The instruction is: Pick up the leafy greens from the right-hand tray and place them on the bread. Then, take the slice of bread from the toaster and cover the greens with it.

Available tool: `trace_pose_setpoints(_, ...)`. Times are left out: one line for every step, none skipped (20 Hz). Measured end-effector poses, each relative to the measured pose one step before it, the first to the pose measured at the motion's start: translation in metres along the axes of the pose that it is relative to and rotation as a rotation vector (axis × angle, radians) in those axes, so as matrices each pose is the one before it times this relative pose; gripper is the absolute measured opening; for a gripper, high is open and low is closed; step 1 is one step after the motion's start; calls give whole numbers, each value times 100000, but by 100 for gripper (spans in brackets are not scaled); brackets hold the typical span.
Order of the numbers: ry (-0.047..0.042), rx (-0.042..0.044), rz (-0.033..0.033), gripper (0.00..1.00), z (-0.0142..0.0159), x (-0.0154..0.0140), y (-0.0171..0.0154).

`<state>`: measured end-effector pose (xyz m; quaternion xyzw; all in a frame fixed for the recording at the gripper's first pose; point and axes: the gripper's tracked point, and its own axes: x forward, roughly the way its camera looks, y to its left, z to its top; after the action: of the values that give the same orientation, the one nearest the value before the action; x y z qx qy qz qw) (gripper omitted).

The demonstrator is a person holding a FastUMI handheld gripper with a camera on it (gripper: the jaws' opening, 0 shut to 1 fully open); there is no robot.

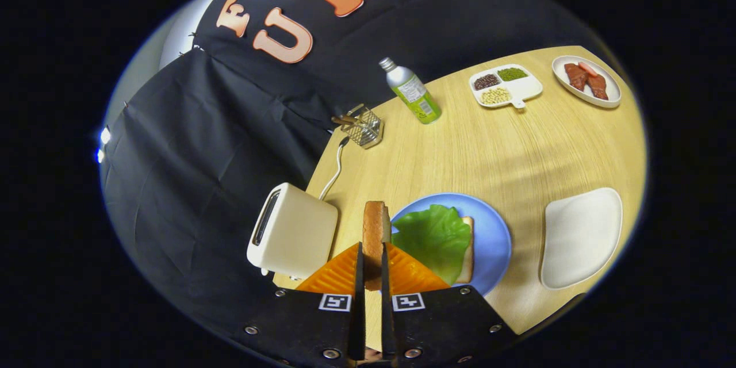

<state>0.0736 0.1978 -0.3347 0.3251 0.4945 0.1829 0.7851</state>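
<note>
Two fingers (372, 267) are clamped on the slice of bread (375, 230), which stands on edge between them, its crust pointing ahead and its lower part hidden between the pads. Just ahead and to the right of the fingers lies the blue plate (491, 230), carrying the lower bread slice (467, 256) with the leafy greens (437, 238) spread over it; the held slice's edge sits just beside the leaf's near margin. To the left of the fingers stands the toaster (290, 233), its slot apparently vacated, its cable running off beyond. Further right rests the empty white tray (581, 236).

The greens look placed, so the covering step seems in hand. To do it well, I would carry the slice rightward until it hangs over the leaf's middle, tip it from upright to flat, and lower it squarely so its outline matches the bread beneath. Letting go too high or off-centre could drag the leaf or leave the top slice sliding off.
</note>
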Motion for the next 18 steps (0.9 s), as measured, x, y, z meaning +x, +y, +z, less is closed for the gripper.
trace_pose_setpoints(-306,656,-863,11,-16,484,-856)
trace_pose_setpoints(372,1425,910,12,-246,225,-496)
trace_pose_setpoints(218,2118,1500,12,-144,294,-312)
trace_pose_setpoints(-113,930,662,12,-93,115,-528)
trace_pose_setpoints(-1062,707,-527,12,-8,311,-709)
trace_pose_setpoints(-9,-162,-786,12,-351,116,-746)
trace_pose_setpoints(405,259,-401,11,-309,81,-591)
trace_pose_setpoints(156,308,-102,12,-224,173,-289)
trace_pose_setpoints(-30,58,-378,12,-102,58,-322)
trace_pose_setpoints(-612,-490,-575,12,2,-157,-215)
trace_pose_setpoints(-580,-703,-776,12,-15,-23,-129)
trace_pose_setpoints(-163,-1079,-1163,12,-211,91,-269)
trace_pose_setpoints(-92,-1073,-1649,12,-249,86,-302)
trace_pose_setpoints(-261,-1419,-1671,12,-200,94,-285)
trace_pose_setpoints(-150,-1210,-1146,12,-118,119,-204)
trace_pose_setpoints(-328,-779,-989,12,-141,385,-217)
trace_pose_setpoints(-163,-462,-1293,12,-47,261,-248)
trace_pose_setpoints(-152,-343,-977,13,-91,13,-206)
